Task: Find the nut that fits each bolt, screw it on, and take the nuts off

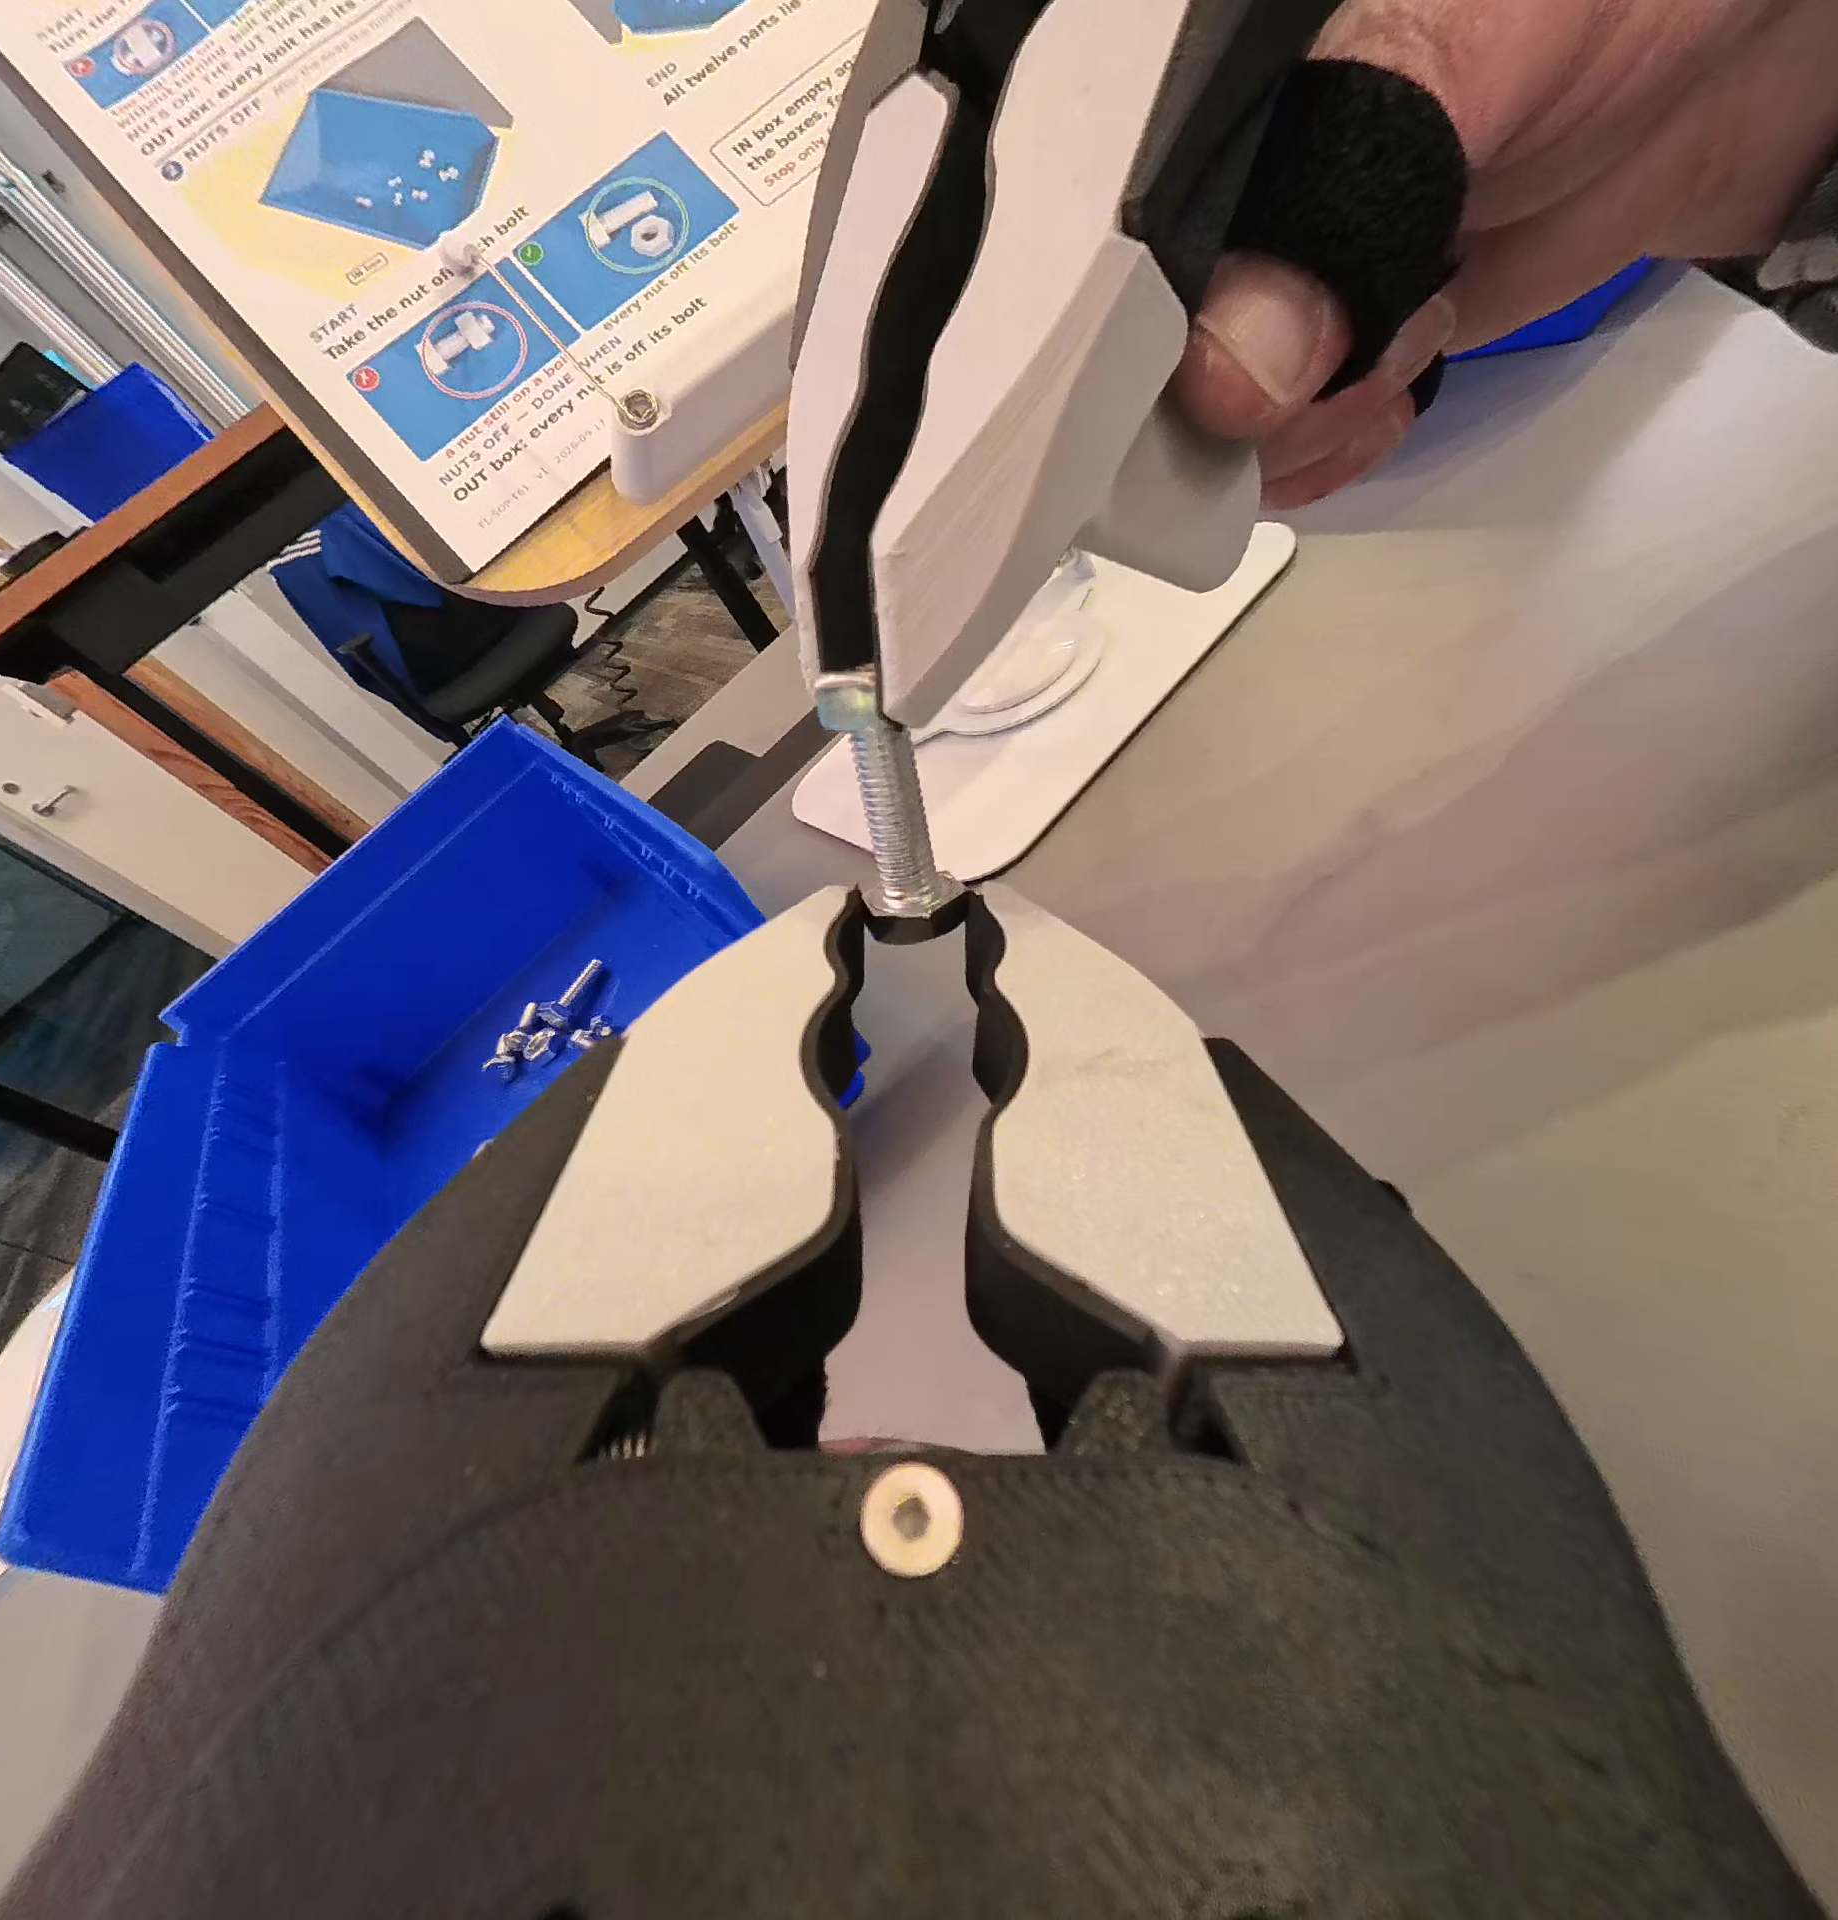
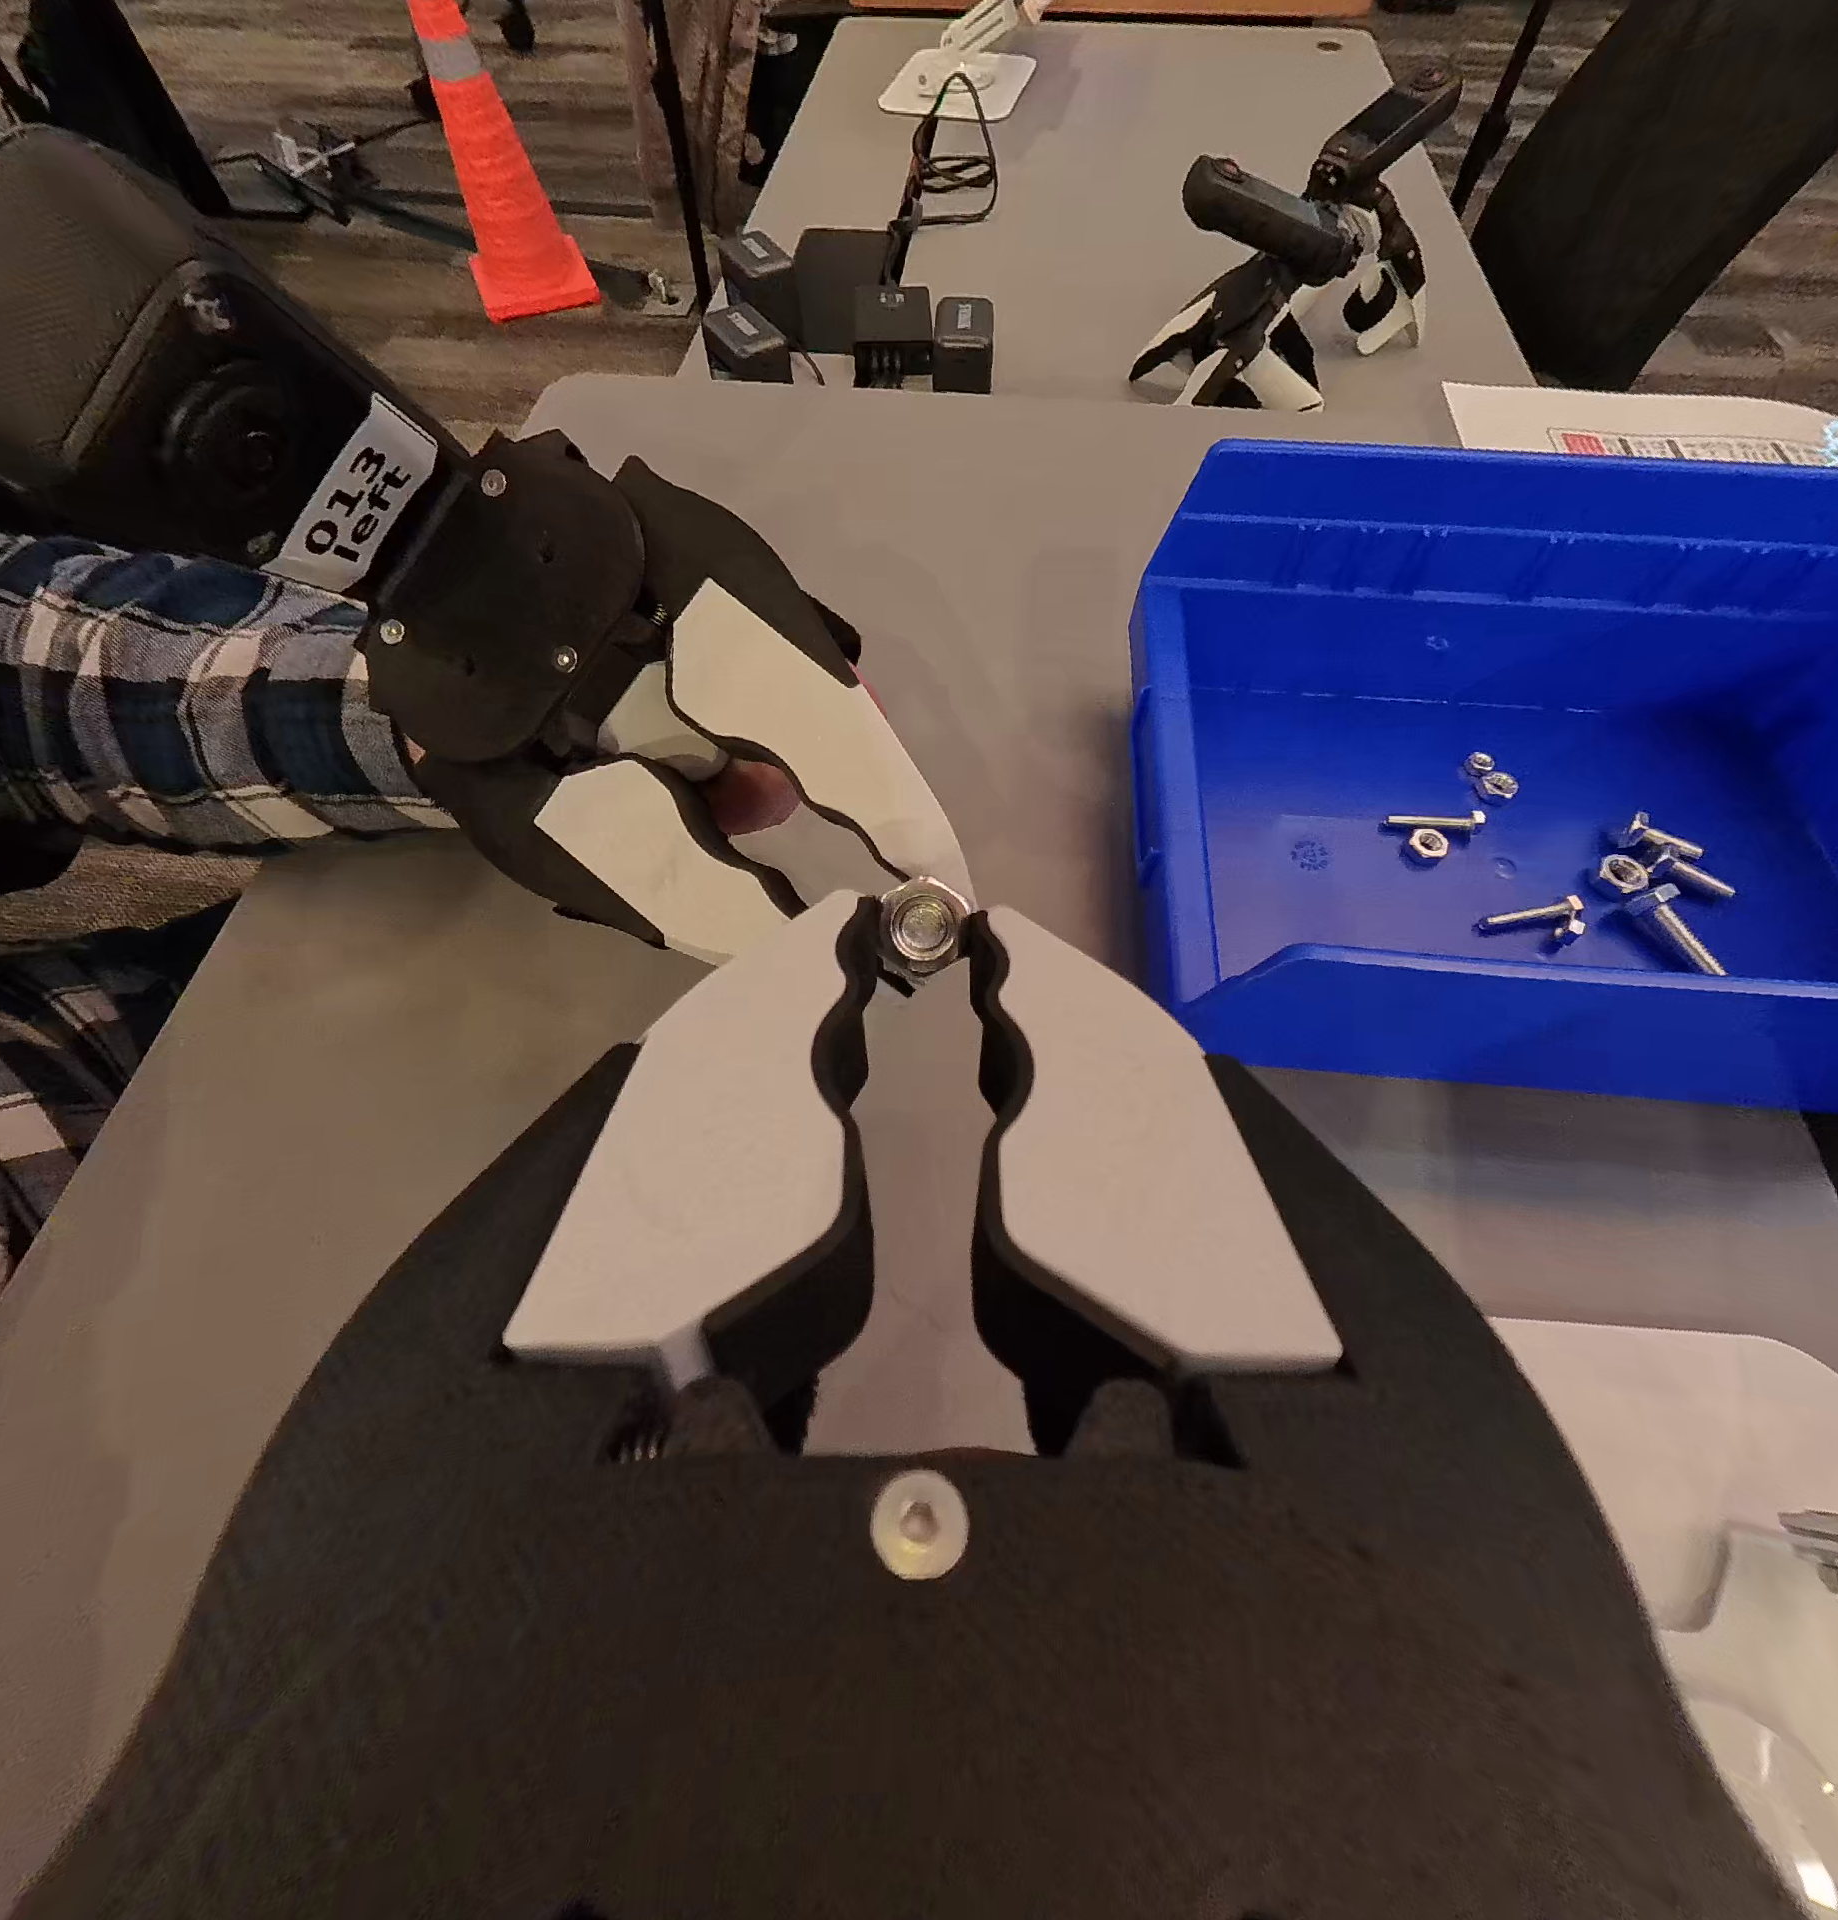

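Observation:
A silver bolt (image 1: 894, 800) is held in the air between my two grippers, above the grey table (image 1: 1517, 935). My left gripper (image 1: 915, 920) is shut on a hex nut (image 1: 910, 902) threaded on the bolt's lower end. My right gripper (image 1: 853, 686) comes down from above and is shut on the bolt's hex head (image 1: 845, 701). In the right wrist view my right gripper (image 2: 920, 935) pinches the head (image 2: 925, 925), seen end-on. The left gripper (image 2: 910, 883) reaches in from the left just behind it. The nut is hidden there.
A blue bin (image 1: 302, 1195) with several small bolts and nuts (image 1: 551, 1023) stands to the left. In the right wrist view a blue bin (image 2: 1258, 727) holds loose bolts and nuts (image 2: 1621, 873). An instruction board (image 1: 427, 260) and a white mount plate (image 1: 1102, 707) stand behind. A plaid sleeve (image 2: 167, 707) is at the left. My left and right fingertips are right by each other.

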Motion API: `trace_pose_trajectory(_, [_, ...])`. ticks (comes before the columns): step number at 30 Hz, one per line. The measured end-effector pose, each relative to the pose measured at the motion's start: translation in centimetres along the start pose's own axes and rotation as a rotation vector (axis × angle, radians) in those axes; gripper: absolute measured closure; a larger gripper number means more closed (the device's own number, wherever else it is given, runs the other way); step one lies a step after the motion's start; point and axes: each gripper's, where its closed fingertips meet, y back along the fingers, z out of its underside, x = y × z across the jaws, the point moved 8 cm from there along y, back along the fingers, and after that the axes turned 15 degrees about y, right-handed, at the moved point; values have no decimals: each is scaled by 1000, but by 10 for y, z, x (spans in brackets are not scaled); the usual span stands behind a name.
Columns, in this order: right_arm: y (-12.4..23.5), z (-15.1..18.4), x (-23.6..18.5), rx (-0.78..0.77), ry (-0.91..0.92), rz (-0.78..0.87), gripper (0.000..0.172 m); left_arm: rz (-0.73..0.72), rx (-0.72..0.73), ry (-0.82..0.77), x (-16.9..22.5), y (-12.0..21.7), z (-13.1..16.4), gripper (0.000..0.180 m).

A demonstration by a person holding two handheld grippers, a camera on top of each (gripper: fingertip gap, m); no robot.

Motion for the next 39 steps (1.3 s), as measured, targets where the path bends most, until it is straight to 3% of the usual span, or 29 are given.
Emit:
trace_pose_trajectory(16, [0,1,1,12,-19,-9,154,10,14,1,1,-1,0,162])
trace_pose_trajectory(39, [-4,3,4,3,-58,59,155,-91,-26,-43,0,-6,1,163])
